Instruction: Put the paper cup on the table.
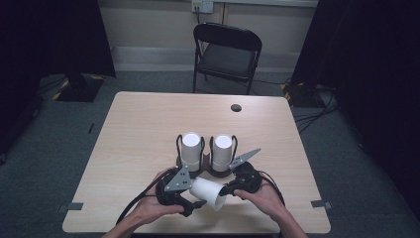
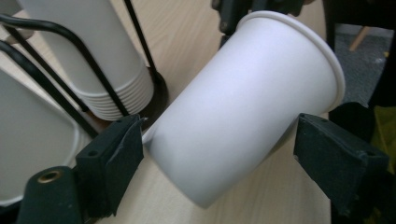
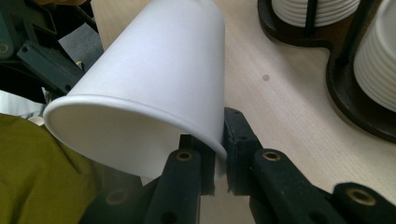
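**Paper cup pinched by its rim, left jaws wide around it**

Dark curtains hang on both sides of the room, and a black folding chair (image 1: pixel 227 52) stands beyond a light wooden table (image 1: pixel 148 124) with a small round hole (image 1: pixel 236 107) near its far edge. Toward the near side of the table sits a black wire rack (image 1: pixel 204 166) that holds two upright stacks of white cups (image 1: pixel 190 148) side by side.

Just in front of the rack, between the person's two hands, a single white paper cup (image 1: pixel 208 193) lies tilted on its side above the table, its open mouth toward the right gripper (image 1: pixel 233 188) and its closed base toward the left gripper (image 1: pixel 190 204).

The right gripper's jaws are nearly closed and pinch the cup's wall at the rim: in the right gripper view one finger (image 3: pixel 240 140) lies outside the rim and the other inside the mouth of the cup (image 3: pixel 154 79).

The left gripper's jaws stand wide open on either side of the cup's body (image 2: pixel 243 107). In the left gripper view the left pad (image 2: pixel 119 158) sits right at the cup's base edge, whether it touches I cannot tell, while the right pad stands clear of the wall. They do not clamp the cup.
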{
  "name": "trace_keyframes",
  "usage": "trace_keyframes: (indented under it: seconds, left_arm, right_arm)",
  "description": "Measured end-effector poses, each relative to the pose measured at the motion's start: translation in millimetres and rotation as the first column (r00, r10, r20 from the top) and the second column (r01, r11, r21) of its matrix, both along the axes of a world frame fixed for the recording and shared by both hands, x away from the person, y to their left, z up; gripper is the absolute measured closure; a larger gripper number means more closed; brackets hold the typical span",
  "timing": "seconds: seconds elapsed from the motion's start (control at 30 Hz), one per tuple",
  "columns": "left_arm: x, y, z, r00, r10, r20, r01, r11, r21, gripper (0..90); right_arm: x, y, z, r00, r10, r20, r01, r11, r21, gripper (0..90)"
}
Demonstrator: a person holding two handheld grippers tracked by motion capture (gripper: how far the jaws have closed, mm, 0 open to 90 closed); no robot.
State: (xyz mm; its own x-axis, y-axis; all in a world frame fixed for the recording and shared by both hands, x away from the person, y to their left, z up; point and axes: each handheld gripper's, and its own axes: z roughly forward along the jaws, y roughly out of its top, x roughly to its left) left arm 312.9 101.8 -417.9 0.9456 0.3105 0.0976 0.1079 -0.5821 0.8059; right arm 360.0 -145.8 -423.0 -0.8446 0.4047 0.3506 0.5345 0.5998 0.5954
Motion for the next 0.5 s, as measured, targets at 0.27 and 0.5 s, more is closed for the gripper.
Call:
trace_keyframes:
  seconds: [0.27, 0.5]
  left_arm:
    - [-2.2, -10.7, -4.8, 0.9981, -0.061, -0.006, 0.061, 0.9977, 0.03, 15.5]
    - [-3.1, -18.0, -7.9, 0.9956, -0.094, -0.003, 0.094, 0.993, 0.071, 15.1]
  right_arm:
    - [1.2, 1.6, -1.6, 0.9999, -0.004, -0.016, 0.004, 1.0, -0.008, 85.5]
    - [1.6, 2.8, -0.5, 0.9997, -0.003, -0.025, 0.003, 1.0, 0.009, 86.9]
